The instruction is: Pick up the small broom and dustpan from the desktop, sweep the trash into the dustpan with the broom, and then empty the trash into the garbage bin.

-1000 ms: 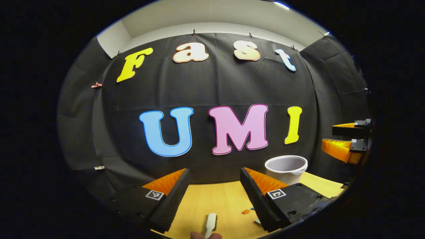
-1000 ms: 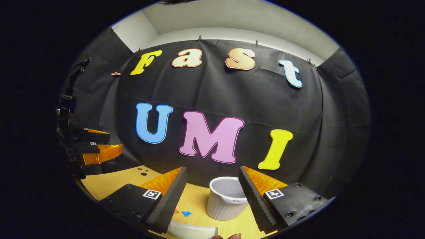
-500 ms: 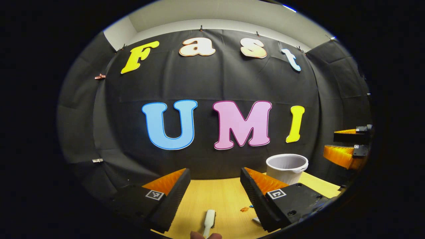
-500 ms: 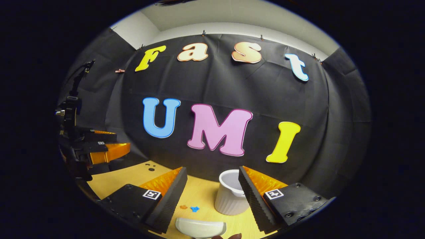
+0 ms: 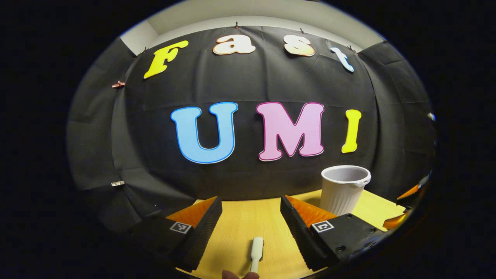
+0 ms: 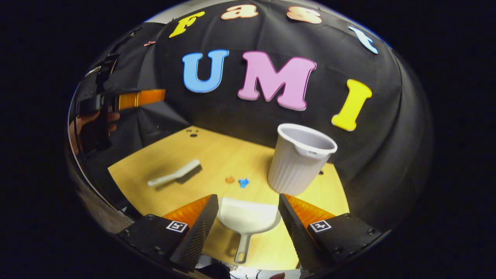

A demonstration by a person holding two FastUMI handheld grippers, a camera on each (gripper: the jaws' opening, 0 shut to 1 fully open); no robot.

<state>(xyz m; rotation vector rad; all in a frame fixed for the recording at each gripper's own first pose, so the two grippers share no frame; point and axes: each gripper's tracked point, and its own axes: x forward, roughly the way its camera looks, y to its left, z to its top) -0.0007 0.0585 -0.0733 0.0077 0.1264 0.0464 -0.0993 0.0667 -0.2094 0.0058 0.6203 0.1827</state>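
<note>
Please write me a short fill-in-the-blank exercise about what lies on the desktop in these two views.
1. The ribbed white plastic garbage bin stands ____ on the wooden desktop.
2. The white plastic dustpan lies between the open fingers of the ____ gripper.
3. The small orange and blue trash scraps lie between the white brush-like broom and the ____.

Missing words: upright; right; garbage bin

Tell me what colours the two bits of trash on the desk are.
One trash bit is orange, the other blue; right gripper view shows them best.
</note>
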